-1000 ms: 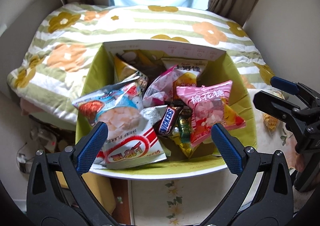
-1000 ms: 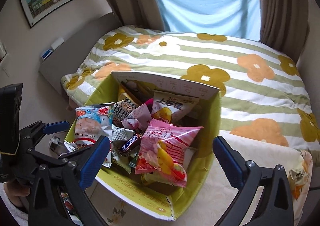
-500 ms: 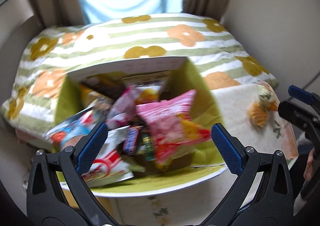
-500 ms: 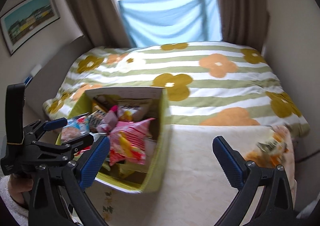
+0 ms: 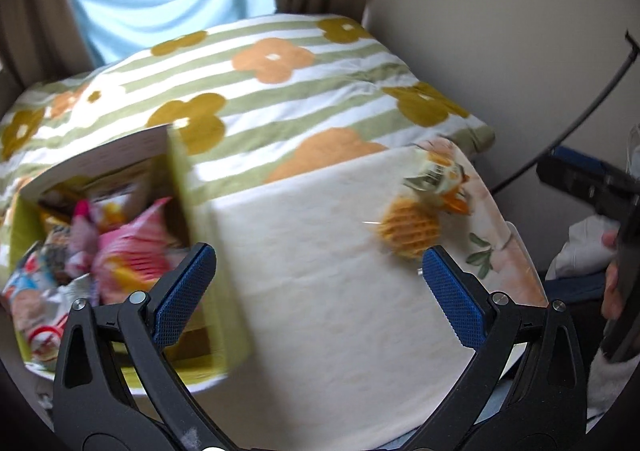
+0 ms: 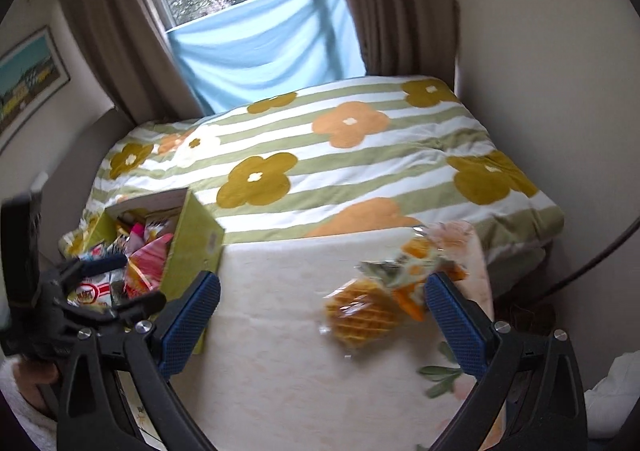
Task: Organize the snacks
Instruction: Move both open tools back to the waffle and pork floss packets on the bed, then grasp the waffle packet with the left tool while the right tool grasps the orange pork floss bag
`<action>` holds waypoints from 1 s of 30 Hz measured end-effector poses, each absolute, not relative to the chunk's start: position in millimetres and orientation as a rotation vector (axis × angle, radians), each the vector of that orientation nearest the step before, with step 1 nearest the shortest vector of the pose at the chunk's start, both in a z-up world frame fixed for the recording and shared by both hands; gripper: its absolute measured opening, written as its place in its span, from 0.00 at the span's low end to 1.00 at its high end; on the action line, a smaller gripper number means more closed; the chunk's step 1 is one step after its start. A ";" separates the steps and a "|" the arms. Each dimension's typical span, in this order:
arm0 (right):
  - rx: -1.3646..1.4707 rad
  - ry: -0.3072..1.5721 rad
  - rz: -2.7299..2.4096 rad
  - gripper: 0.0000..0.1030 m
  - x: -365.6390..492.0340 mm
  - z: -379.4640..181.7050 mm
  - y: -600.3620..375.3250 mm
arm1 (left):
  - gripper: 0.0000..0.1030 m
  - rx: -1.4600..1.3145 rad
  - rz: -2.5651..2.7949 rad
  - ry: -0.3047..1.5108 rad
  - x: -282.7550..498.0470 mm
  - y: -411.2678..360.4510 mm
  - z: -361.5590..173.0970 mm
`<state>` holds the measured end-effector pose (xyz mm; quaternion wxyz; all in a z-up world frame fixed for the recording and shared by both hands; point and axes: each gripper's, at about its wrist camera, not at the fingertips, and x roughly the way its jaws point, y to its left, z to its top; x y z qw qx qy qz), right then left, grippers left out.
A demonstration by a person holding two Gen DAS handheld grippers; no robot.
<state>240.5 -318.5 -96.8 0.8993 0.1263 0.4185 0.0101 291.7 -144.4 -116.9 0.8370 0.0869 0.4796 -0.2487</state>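
On the tabletop [image 6: 280,351], cream cloth w/ a leaf print at the near right edge, your two loose snacks sit toward the right side: a waffle pack [image 6: 362,313] in clear wrap, and a second pack [image 6: 416,271], orange/white, just behind it and touching or overlapping, can't tell which due to blur. Same pair in left view: waffle pack [image 5: 410,227], second pack [image 5: 438,175].

Your left gripper [image 5: 316,295] has jaws spread wide, nothing between them, over the tabletop's middle. Your right gripper [image 6: 318,321] likewise wide, empty; the waffle pack sits between its pads in the view, nearer the right pad [image 6: 454,325], no contact seen.

At the tabletop's left edge stands the green box [image 6: 192,239], open top, stuffed w/ snack bags; pink bag [image 5: 132,255] near the front, red/white bag [image 6: 94,293] at the left. Box is well apart from the loose packs.

Behind it all: bed [image 6: 360,155] w/ striped flower cover, curtains [image 6: 116,35], blue sheet [image 6: 264,51] at the window. Pic on left wall [image 6: 24,83].
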 end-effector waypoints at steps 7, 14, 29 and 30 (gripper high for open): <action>0.420 0.958 0.054 0.99 259.7 -133.1 -394.5 | 0.99 0.251 -0.607 1.096 292.0 -228.9 -161.6; 0.673 1.061 0.055 0.99 281.7 -186.7 -432.0 | 0.99 0.356 -0.680 1.164 298.5 -268.0 -206.7; 0.892 1.155 -0.048 0.99 315.1 -262.8 -442.2 | 0.99 0.562 -0.831 1.207 312.2 -306.7 -275.9; 0.916 1.154 -0.053 0.99 317.9 -266.7 -443.2 | 0.99 0.567 -0.834 1.204 313.0 -306.8 -276.7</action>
